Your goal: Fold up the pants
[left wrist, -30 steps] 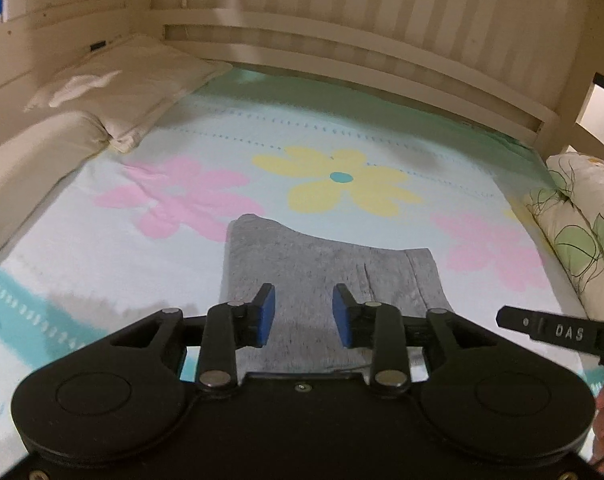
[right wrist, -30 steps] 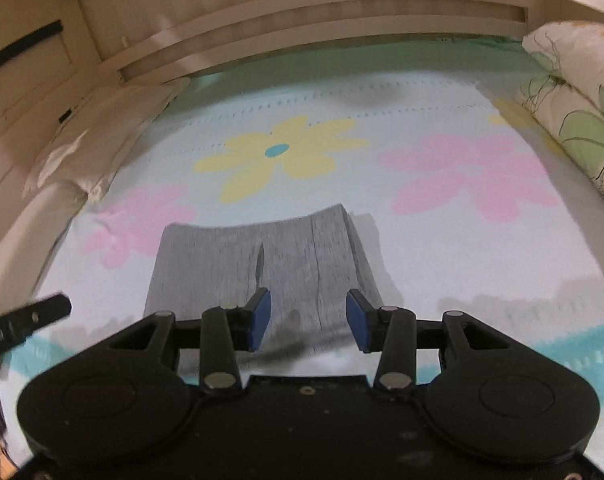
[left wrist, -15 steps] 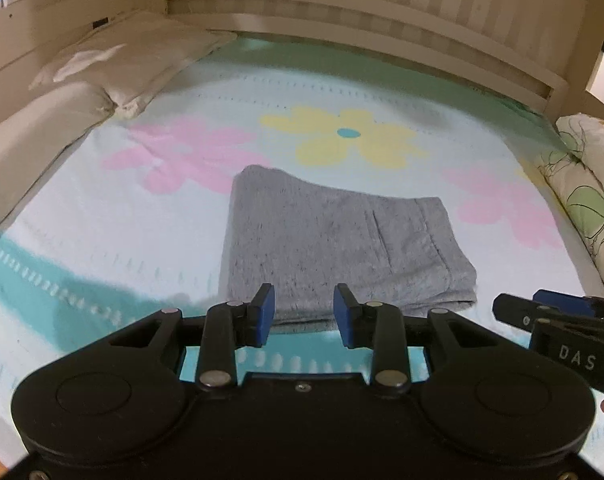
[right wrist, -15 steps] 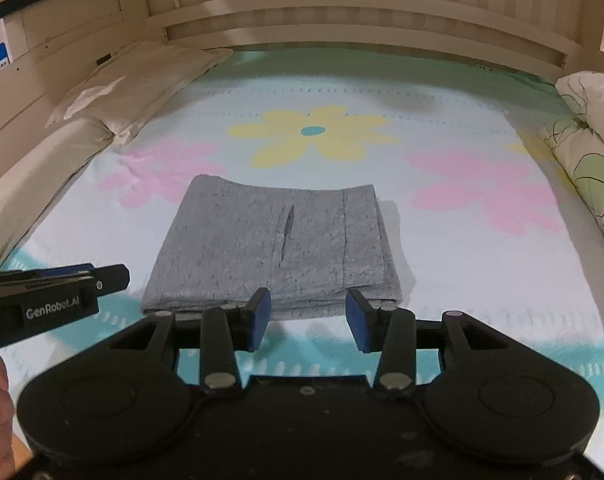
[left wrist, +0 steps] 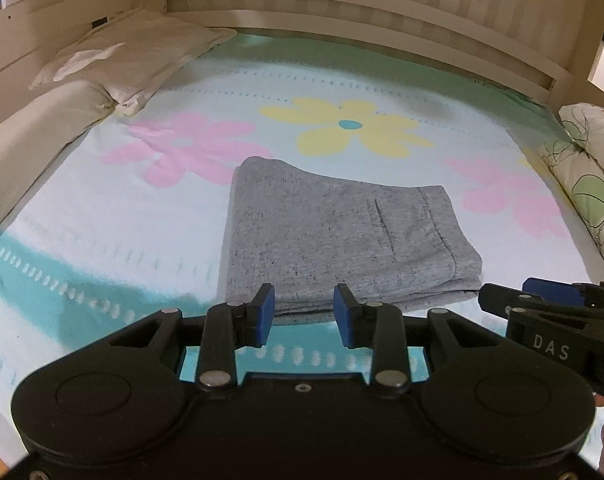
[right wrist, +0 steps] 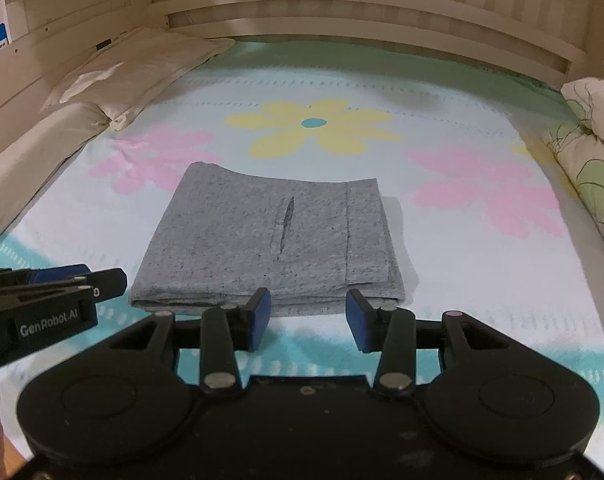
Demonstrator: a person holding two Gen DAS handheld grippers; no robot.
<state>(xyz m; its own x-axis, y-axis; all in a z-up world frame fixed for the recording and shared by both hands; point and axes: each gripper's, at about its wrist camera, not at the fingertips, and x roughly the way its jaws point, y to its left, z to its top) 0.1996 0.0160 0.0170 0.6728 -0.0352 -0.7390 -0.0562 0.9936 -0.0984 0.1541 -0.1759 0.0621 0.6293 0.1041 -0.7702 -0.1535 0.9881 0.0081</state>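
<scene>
- The grey pants (left wrist: pixel 334 236) lie on the flowered bed sheet (left wrist: pixel 113 216) as a compact rectangle, several layers thick at the near edge, just this side of the yellow flower (left wrist: pixel 350 126) and between the two pink ones.
- In the right wrist view the stack looks square and tidy, with the pocket slit (right wrist: pixel 285 224) facing up and a seam running near its right side.
- The left gripper (left wrist: pixel 304 314) hangs just short of the near edge of the stack, fingers released, blue pads apart with only sheet and the cloth's hem showing between them; nothing is gripped.
- The right gripper (right wrist: pixel 308 316) sits the same way at the near right part of the stack, jaws parted and empty (each tool also shows at the edge of the other's view, side by side and close).
- Neither pad touches the cloth as far as I can tell.
- Judged from the lie of the fabric, the folding itself looks done or nearly so; this reads as the let-go and check stage.
- If another fold is wanted, the next move calls for both grippers to pinch all layers at the near corners together, lift evenly, and carry them toward the far edge without letting the lower layers slide.
- Otherwise, only a light smoothing of the slightly splayed near right corner (left wrist: pixel 468 280) seems needed.
- White pillows (left wrist: pixel 137 56) sit far left, a leaf-print pillow (left wrist: pixel 590 184) at the right, both well apart from the pants.
</scene>
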